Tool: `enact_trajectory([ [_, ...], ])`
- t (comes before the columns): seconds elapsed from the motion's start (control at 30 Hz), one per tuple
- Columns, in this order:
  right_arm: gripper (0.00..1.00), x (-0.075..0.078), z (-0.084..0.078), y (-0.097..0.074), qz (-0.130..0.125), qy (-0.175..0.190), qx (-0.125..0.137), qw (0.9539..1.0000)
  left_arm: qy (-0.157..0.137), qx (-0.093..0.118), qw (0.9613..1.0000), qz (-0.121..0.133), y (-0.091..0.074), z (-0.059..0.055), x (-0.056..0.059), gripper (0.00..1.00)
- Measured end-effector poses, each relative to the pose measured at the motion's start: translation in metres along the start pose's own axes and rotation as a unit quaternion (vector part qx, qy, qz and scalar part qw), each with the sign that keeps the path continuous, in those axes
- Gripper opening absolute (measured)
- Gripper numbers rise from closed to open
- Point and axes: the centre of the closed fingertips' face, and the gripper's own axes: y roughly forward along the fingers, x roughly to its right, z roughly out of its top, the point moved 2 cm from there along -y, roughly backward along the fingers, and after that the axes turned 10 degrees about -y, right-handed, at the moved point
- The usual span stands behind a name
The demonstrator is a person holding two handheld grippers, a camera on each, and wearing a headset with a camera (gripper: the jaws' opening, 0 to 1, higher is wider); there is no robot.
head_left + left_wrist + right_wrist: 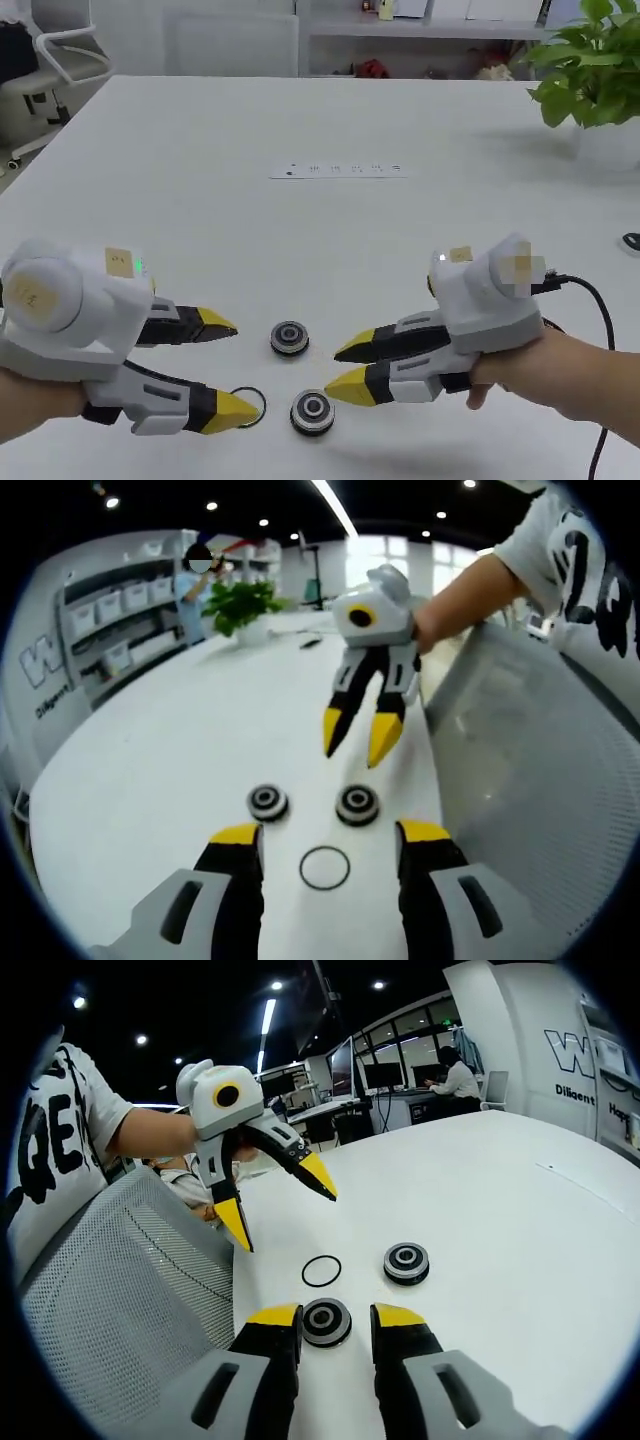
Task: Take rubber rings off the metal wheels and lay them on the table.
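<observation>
- On the white table (pixel 420 200), one loose rubber ring (pixel 325 868) is seen lying flat, apart from both metal wheels.
- The left gripper (pixel 225 364) is held spread wide, with nothing grasped. In the left gripper view, the ring lies on the table between its two yellow-tipped jaws.
- The right gripper (pixel 340 368) is parted more narrowly, and nothing is clasped by it. In the right gripper view, the near wheel (pixel 327 1321) is framed just ahead of its jaw tips, in line with the gap.
- The far wheel (pixel 406 1262) is laid flat close beside the near one, and a dark outer band is shown on each.
- A potted plant (pixel 590 70) is placed at the table's far right corner.
</observation>
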Motion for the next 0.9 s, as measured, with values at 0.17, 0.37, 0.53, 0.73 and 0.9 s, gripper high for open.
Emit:
enact_trajectory([
  [0.17,0.24,-0.002,-0.007,0.000,0.004,-0.008,-0.011,0.9999,0.002,-0.003,1.0000,-0.004,0.006,0.001,0.001,0.53],
  [0.37,0.24,-0.005,-0.017,0.004,0.010,-0.025,-0.027,0.9993,0.006,-0.007,0.9999,-0.012,0.015,0.002,0.005,0.52],
  [0.53,0.24,-0.007,-0.024,0.007,0.014,-0.035,-0.040,0.9985,0.010,-0.011,0.9997,-0.019,0.022,0.002,0.008,0.50],
  [0.73,0.23,-0.009,-0.029,0.011,0.018,-0.044,-0.049,0.9976,0.013,-0.017,0.9994,-0.029,0.030,0.001,0.010,0.49],
  [0.9,0.22,-0.008,-0.032,0.014,0.019,-0.048,-0.053,0.9973,0.010,-0.021,0.9991,-0.036,0.036,-0.002,0.011,0.46],
])
